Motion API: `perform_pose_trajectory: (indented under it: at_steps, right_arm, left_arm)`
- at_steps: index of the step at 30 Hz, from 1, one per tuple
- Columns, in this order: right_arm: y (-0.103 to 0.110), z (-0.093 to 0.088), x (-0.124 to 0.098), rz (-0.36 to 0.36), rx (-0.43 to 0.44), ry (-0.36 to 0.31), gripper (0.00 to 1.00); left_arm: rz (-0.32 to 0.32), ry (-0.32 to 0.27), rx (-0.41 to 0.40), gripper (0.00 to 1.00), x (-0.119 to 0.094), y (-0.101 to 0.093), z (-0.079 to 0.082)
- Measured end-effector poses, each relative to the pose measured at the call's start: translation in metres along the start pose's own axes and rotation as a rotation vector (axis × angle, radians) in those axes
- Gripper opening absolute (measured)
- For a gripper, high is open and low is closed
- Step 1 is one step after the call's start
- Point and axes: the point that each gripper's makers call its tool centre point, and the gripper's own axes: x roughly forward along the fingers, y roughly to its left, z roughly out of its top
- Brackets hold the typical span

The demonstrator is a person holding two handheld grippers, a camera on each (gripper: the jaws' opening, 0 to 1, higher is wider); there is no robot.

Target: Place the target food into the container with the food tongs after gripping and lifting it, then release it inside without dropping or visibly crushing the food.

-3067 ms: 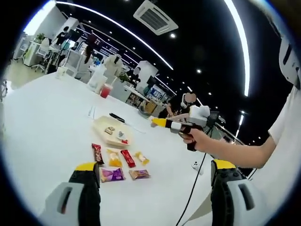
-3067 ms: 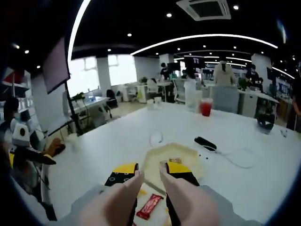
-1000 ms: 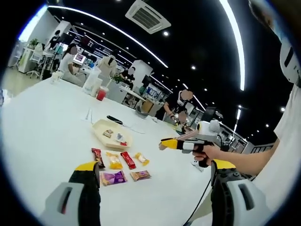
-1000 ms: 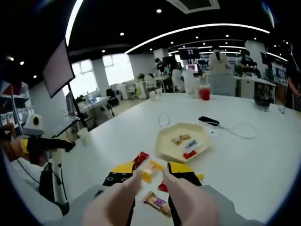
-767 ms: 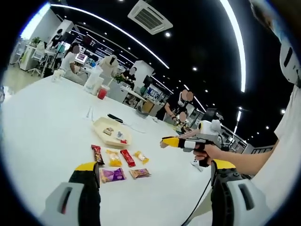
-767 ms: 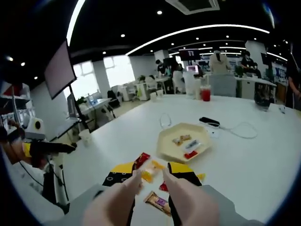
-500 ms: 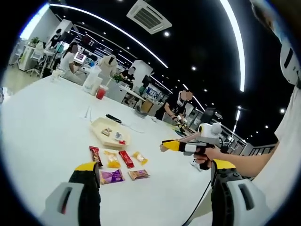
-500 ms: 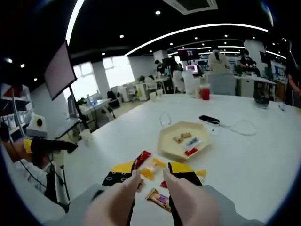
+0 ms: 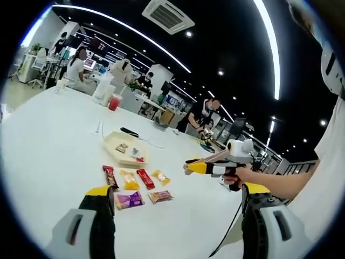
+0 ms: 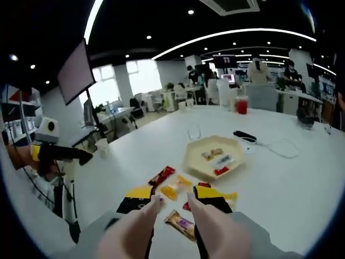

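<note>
Several wrapped snacks lie in a loose group on the white table [image 9: 48, 156]: a red bar [image 9: 109, 176], a yellow pack [image 9: 129, 179], a purple pack [image 9: 128, 199] and a brown pack [image 9: 160, 196]. Behind them stands the pale hexagonal tray [image 9: 116, 141] with a few snacks inside. My left gripper [image 9: 178, 197] stands wide open, near the table edge. My right gripper [image 10: 173, 197] holds the pale food tongs [image 10: 215, 232]; their tips are apart with nothing between them, just above the yellow pack [image 10: 171, 190] and red bar [image 10: 161, 175]. The tray [image 10: 193, 161] lies beyond.
A red drink cup [image 10: 241, 105], a black device [image 10: 248, 136] with a white cable [image 10: 280, 148] and a paper cup [image 10: 102, 145] are farther out on the table. The left gripper [image 10: 86, 156] hovers at the left. People sit at desks behind.
Since 3.1 s ago the right gripper with the tongs has drawn back from over the tray to above the loose snacks. Over the last second it has barely shifted.
</note>
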Motion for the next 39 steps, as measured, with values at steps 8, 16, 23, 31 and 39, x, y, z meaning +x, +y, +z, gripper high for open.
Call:
perform_pose_trajectory:
  at_steps: [8,16,23,31,39]
  right_arm:
    - [0.000,-0.009,0.006,0.010,-0.047,0.016,0.27]
    - [-0.001,-0.014,0.009,0.019,-0.077,0.037,0.27]
    - [0.004,-0.026,0.011,0.028,-0.090,0.085,0.28]
    - [0.008,-0.036,0.013,0.052,-0.114,0.129,0.28]
    - [0.013,-0.046,0.018,0.079,-0.138,0.160,0.28]
  left_arm:
    - [0.008,-0.021,-0.006,0.99,-0.005,0.005,0.004]
    - [-0.016,-0.013,-0.001,0.99,0.000,0.004,0.007]
    - [-0.030,-0.007,-0.004,0.98,0.002,0.001,0.005]
    - [-0.024,0.002,-0.026,0.98,-0.001,-0.001,-0.011]
    - [0.003,-0.015,-0.052,0.98,-0.011,0.000,-0.017]
